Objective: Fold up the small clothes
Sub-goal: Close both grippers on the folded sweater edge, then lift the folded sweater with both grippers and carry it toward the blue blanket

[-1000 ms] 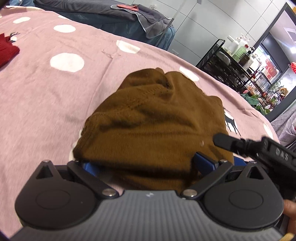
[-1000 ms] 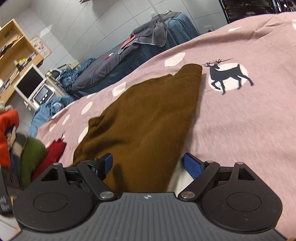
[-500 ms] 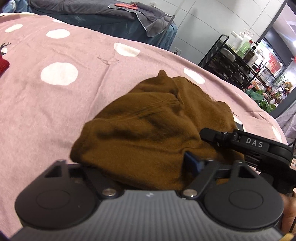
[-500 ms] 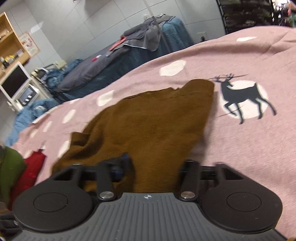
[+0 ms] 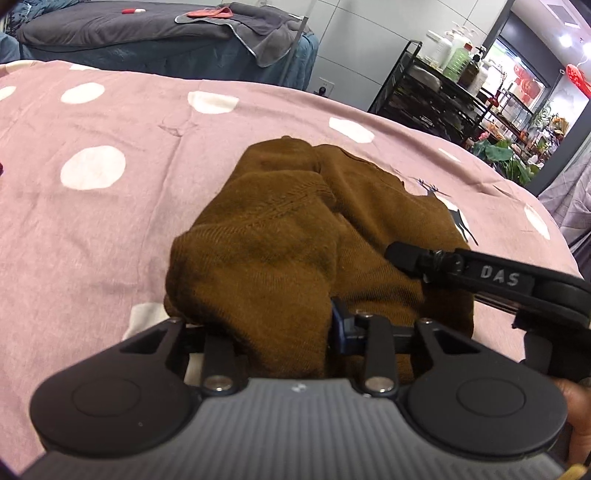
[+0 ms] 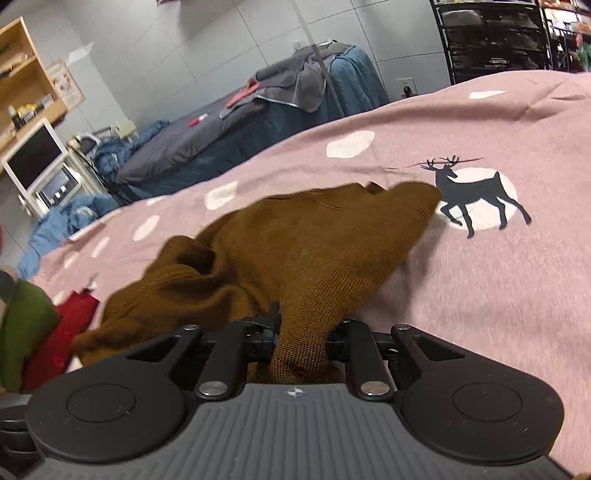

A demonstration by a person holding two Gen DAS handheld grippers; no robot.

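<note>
A small brown knit garment lies bunched on the pink spotted bedspread. My left gripper is shut on its near edge, the cloth pinched between the jaws. My right gripper is shut on another part of the near edge of the brown garment and lifts it a little. The right gripper's black body shows in the left wrist view, just right of the garment.
Red and green clothes lie at the bedspread's left. A deer print is beside the garment's far corner. A grey-blue bed and a black shelf rack stand behind.
Both grippers have closed from open onto the garment's near edge. The cloth has bunched up and risen from lying flat.
</note>
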